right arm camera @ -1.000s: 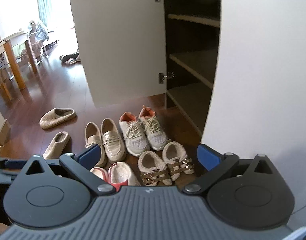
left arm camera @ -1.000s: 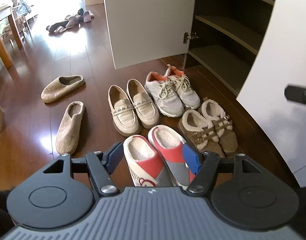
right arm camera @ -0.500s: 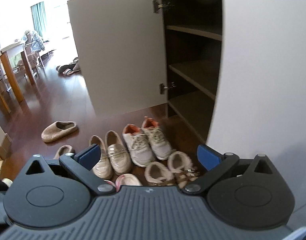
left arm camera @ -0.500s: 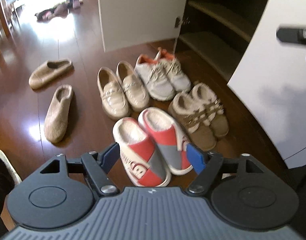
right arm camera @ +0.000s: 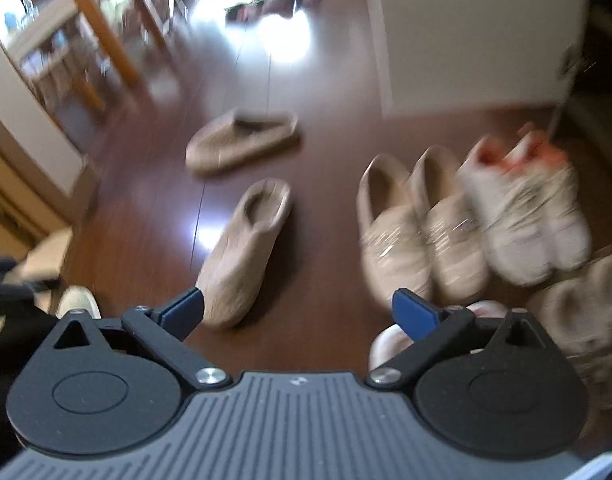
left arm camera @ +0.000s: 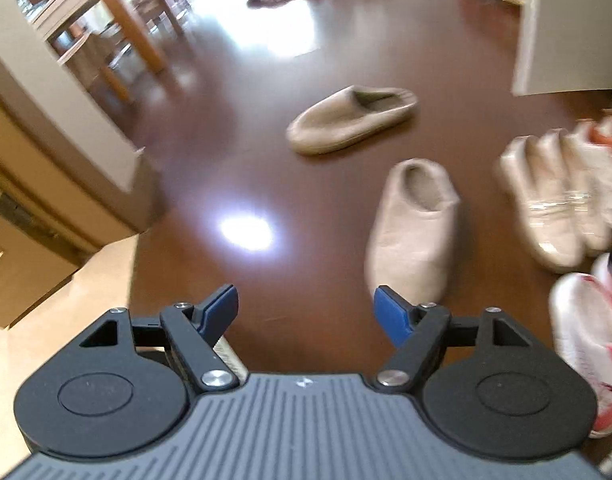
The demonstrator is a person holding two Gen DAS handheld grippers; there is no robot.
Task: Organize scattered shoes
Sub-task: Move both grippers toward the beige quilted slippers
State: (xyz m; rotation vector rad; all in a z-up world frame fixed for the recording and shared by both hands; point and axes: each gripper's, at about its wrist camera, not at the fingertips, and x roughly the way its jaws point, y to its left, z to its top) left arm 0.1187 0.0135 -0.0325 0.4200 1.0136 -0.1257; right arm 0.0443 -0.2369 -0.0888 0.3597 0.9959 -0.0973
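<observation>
Shoes lie scattered on the dark wooden floor (left arm camera: 306, 184) ahead of both my grippers. Two beige slippers sit apart from the rest: the near beige slipper (left arm camera: 412, 232) points toward me, just beyond my left gripper (left arm camera: 306, 312), and the far beige slipper (left arm camera: 352, 120) lies crosswise behind it, the two not touching. In the right wrist view the same near slipper (right arm camera: 246, 248) lies just past the left blue pad of my right gripper (right arm camera: 300, 310), with the far slipper (right arm camera: 242, 142) behind it. To the right, side by side, stand a pair of cream loafers (right arm camera: 418, 232), then a pair of white sneakers with orange collars (right arm camera: 522, 216), blurred. Nearer me are a fuzzy tan slipper (right arm camera: 582, 312) and the pale rim of a red-and-white slipper (right arm camera: 386, 344), seen more fully at the left view's right edge (left arm camera: 586, 344). A white cabinet door (right arm camera: 466, 32) stands open behind the row. A wooden table (left arm camera: 122, 12) stands far left. Both of my grippers are spread wide and hold nothing; each hovers above the floor.
</observation>
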